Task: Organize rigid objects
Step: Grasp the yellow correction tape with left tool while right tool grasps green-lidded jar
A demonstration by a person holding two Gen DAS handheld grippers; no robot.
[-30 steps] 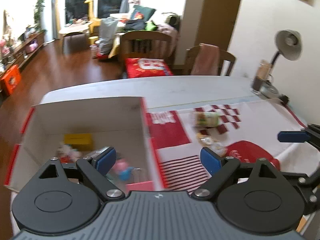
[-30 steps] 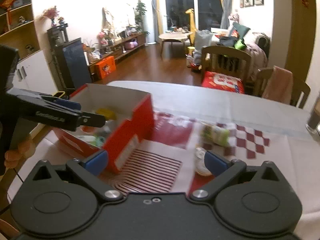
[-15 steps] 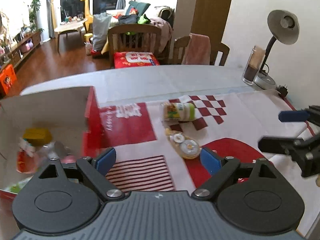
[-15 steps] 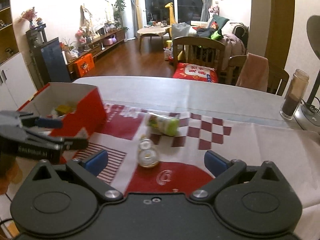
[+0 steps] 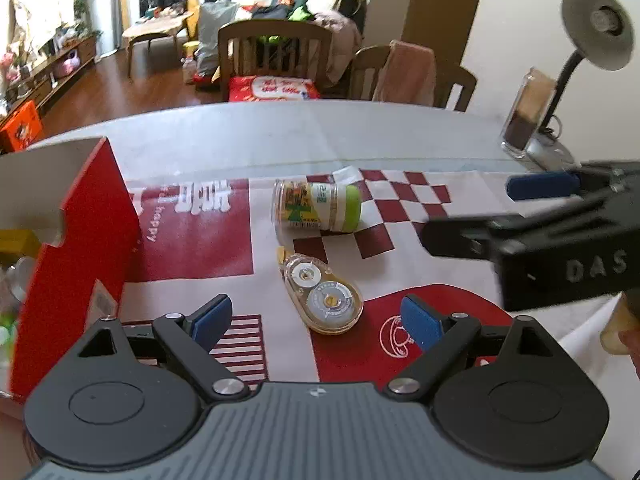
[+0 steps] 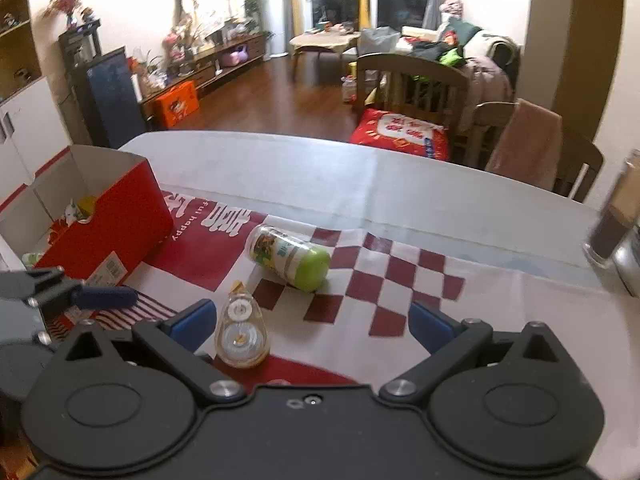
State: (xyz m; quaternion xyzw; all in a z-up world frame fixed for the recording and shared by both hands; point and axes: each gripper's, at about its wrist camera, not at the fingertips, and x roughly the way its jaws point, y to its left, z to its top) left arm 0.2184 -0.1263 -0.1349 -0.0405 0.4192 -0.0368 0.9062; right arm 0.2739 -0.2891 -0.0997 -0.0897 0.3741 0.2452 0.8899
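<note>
The correction tape dispenser [image 5: 322, 295] is seen lying flat on the patterned cloth [image 5: 404, 240], just in front of the green-capped bottle [image 5: 317, 210], tip toward it. It sits centred before the left gripper [image 5: 316, 318], whose jaws are spread empty; the right gripper [image 6: 304, 320] is likewise spread, offset.

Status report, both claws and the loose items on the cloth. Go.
Left claw open, empty. Right claw open, empty. Correction tape and green-capped bottle lie loose beside the red box. Nothing in the way.
</note>
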